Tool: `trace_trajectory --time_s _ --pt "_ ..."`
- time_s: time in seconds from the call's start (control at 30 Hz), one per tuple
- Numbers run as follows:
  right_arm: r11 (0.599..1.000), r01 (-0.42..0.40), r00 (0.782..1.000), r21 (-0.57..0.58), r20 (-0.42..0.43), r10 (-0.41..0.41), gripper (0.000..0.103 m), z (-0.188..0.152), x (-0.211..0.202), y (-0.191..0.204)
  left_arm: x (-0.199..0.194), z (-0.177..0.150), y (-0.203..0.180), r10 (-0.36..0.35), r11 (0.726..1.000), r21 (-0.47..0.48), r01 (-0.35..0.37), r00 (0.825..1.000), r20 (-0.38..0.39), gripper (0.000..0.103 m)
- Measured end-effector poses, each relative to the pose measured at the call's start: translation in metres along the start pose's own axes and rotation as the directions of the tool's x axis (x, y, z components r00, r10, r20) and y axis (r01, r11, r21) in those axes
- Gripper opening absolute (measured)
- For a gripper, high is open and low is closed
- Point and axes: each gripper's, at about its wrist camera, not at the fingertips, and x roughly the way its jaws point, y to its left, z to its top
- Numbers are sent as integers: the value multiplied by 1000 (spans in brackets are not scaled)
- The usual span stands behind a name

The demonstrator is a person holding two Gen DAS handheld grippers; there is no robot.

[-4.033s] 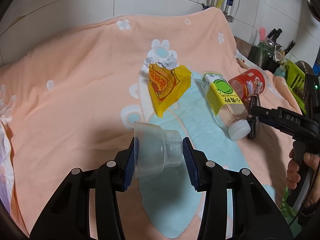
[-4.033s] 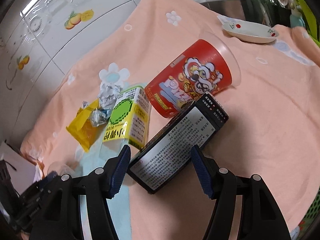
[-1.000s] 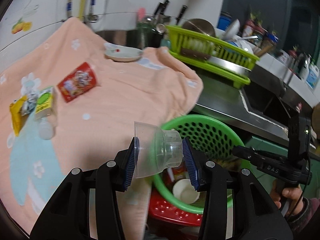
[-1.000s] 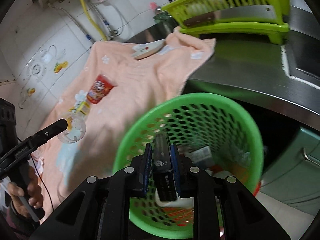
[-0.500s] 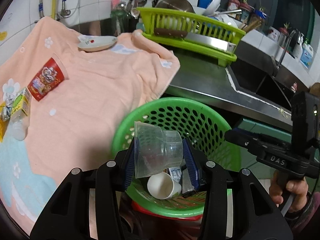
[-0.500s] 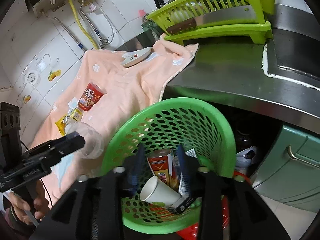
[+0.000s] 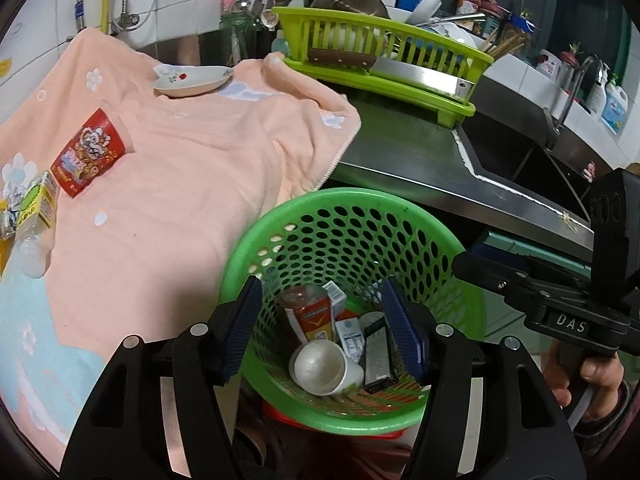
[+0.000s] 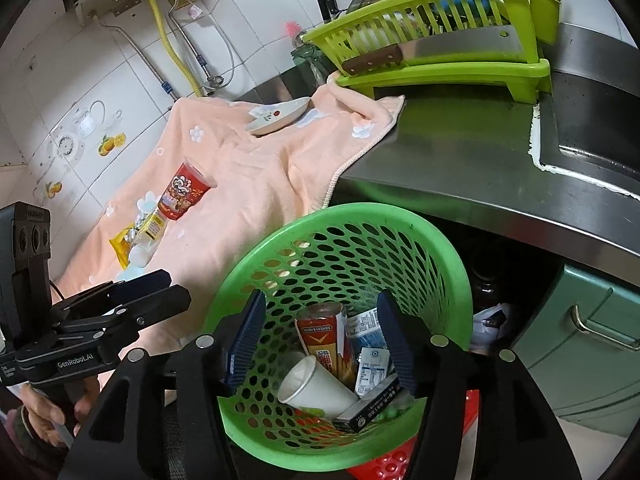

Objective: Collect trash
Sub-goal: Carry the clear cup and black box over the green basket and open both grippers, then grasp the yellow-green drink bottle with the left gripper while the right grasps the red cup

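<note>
Both grippers hang over the green perforated basket (image 7: 352,196) (image 8: 360,212). My left gripper (image 7: 324,326) is opening and nothing is between its blue pads. The clear plastic cup does not show in either view. My right gripper (image 8: 320,340) is opening too, also with nothing between its pads. The black box (image 8: 372,408) (image 7: 378,356) lies in the basket beside a white paper cup (image 8: 316,386) and a red-orange carton (image 8: 324,336). On the peach towel (image 7: 180,168) lie a red printed cup (image 7: 90,152), a bottle with a yellow-green label (image 7: 34,216) and a yellow wrapper (image 8: 120,246).
A small saucer (image 7: 192,82) sits at the towel's far end. Beyond it a lime dish rack (image 7: 380,60) holds a cleaver. The steel counter (image 8: 460,152) runs right to a sink. Something red (image 8: 384,464) shows under the basket, with a teal cabinet (image 8: 592,320) behind.
Both grippers' jaws have spread. The clear cup has left the left jaws and the black box has dropped from the right jaws into the basket. The left gripper has moved over the basket.
</note>
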Motion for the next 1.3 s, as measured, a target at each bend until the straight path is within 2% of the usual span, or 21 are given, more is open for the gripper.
trace_trajectory --time_s 0.17,0.43,0.8,1.0,1.3 --pt "1000 -9 1000 -24 -9 9 62 5 6 11 -10 4 21 39 999 -35 -38 999 19 62" --pt "994 -52 998 -94 -45 48 68 20 28 42 -33 11 83 146 981 -137 -138 988 49 62" --pt "965 -117 993 -234 -62 106 72 60 66 101 -60 22 182 305 915 -292 -278 951 52 62" --pt "931 -176 984 -320 -96 153 76 86 105 145 -67 21 229 326 877 -385 -287 945 37 62" --pt "870 -259 965 -419 -151 215 80 116 173 197 -68 20 277 365 835 -448 -320 931 15 64"
